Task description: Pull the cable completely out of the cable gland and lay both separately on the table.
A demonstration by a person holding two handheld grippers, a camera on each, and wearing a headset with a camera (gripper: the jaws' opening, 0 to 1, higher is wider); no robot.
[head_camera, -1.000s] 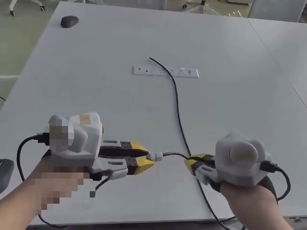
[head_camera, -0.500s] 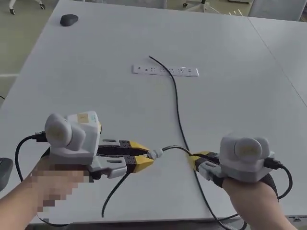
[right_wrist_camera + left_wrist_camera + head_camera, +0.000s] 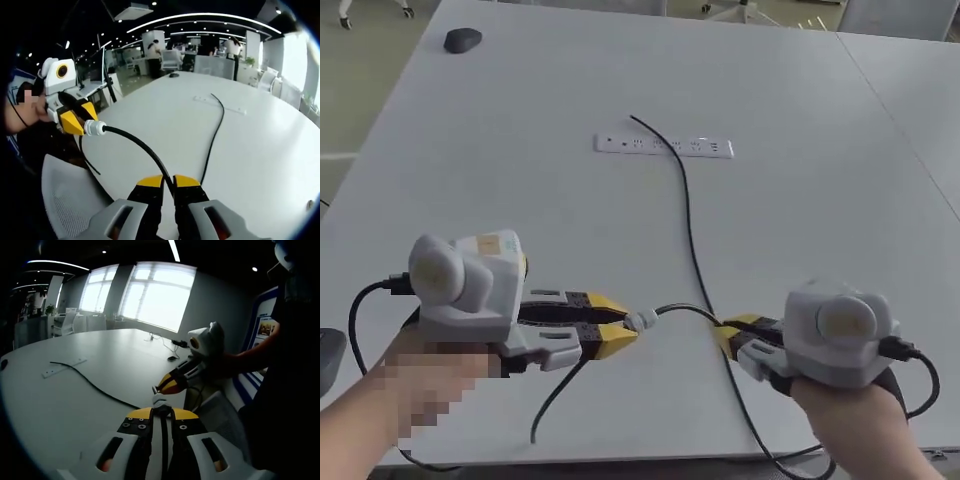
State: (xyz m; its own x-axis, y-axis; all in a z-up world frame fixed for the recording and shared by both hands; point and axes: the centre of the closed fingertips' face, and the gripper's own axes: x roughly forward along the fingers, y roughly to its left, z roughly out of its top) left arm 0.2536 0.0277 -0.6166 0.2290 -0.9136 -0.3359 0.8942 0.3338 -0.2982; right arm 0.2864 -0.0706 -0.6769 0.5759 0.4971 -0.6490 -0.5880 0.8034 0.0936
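Two handheld grippers met above the near edge of a white table [image 3: 520, 180], held just above its top, each in one of a person's hands. At left, the left gripper [image 3: 625, 325] had its yellow-tipped jaws closed on a small white cable gland [image 3: 642, 321], which poked out from between the tips and pointed toward the other tool. A black cable [image 3: 690, 230] ran through the gland, not pulled free of it. From the gland's mouth the cable rose in a short arc and dropped into the right gripper [image 3: 725, 335], whose jaws were pressed together on the cable with only a short span of it between the two tools. In the right gripper view, the cable entered between the two yellow tips and curved away to the gland clamped in the opposite jaws. Beyond the right gripper, the cable lay on the table and curved off across it, crossing a white power strip [image 3: 665, 147] and ending just past it. In the left gripper view, a dark strand lay along the gap between that tool's jaws, behind the gland. A black tail trailed from beneath the left gripper toward the table's near edge. Far off in the table's far left corner sat a dark computer mouse [image 3: 463, 40].
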